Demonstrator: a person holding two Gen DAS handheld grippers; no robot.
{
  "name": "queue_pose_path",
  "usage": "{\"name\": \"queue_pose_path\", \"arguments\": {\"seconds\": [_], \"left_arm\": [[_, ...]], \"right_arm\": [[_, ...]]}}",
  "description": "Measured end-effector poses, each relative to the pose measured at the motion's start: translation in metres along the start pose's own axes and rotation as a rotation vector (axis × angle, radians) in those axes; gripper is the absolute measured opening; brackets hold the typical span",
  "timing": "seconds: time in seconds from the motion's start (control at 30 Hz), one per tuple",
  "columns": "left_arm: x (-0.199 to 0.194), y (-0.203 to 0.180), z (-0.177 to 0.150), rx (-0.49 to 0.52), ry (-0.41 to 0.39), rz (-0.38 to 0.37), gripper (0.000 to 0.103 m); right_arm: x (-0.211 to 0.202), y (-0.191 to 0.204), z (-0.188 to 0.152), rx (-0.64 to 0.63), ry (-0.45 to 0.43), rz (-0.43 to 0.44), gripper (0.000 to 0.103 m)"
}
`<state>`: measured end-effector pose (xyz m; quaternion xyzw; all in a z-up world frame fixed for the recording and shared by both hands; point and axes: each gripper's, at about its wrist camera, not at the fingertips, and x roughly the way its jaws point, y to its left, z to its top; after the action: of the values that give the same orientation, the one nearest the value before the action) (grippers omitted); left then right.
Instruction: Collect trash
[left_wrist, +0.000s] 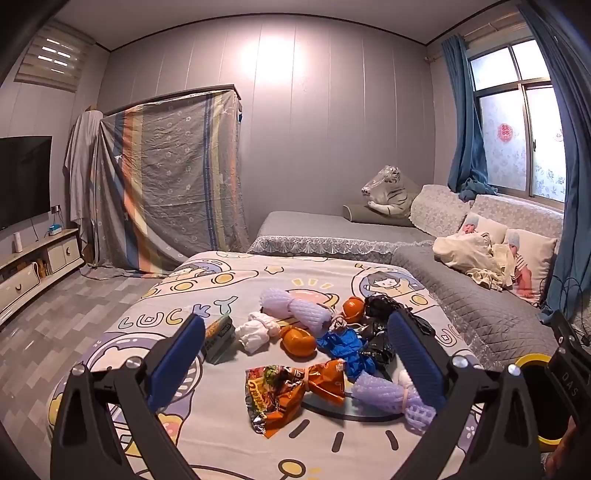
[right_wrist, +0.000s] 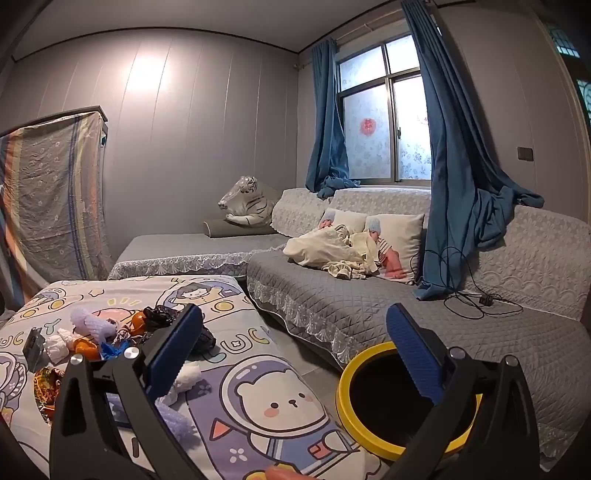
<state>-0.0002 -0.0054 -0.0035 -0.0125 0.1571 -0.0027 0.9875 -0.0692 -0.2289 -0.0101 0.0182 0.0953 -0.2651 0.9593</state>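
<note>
A: Room entry: grey panelled walls, blue curtains, grey quilted sofa (right_wrist: 332, 295). Surface: low desk under a cartoon-printed cloth (left_wrist: 229, 443).

B: Trash listed on it?

A: Orange crinkled snack wrapper (left_wrist: 284, 391), two lilac foam-net fruit sleeves (left_wrist: 291, 310), a blue crumpled plastic glove (left_wrist: 343, 347), black plastic bags (left_wrist: 380, 332), white tissue wads (left_wrist: 255, 332), orange peel halves (left_wrist: 297, 341). All heaped mid-cloth, touching or overlapping.

B: Tools?

A: Left tool (left_wrist: 295, 354) spread wide over the heap, holding nothing. Right tool (right_wrist: 295, 350) spread wide, empty, aimed between desk edge and bin.

B: Container?

A: One round black bin with a yellow rim (right_wrist: 354, 373), on the floor just beside the desk. Interior too dark to list contents.

B: Risks?

A: Overlapping pieces may come up tangled and drop short of the bin; slick film could slip from the pads; foam may spring free.
</note>
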Motion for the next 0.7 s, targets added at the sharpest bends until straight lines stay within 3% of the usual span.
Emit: {"name": "queue_pose_path", "arguments": {"seconds": [0.7], "left_arm": [[0.0029, 0.0048, -0.003, -0.01, 0.011, -0.004, 0.096]], "right_arm": [[0.0038, 0.0026, -0.0052, -0.003, 0.013, 0.009, 0.096]]}}
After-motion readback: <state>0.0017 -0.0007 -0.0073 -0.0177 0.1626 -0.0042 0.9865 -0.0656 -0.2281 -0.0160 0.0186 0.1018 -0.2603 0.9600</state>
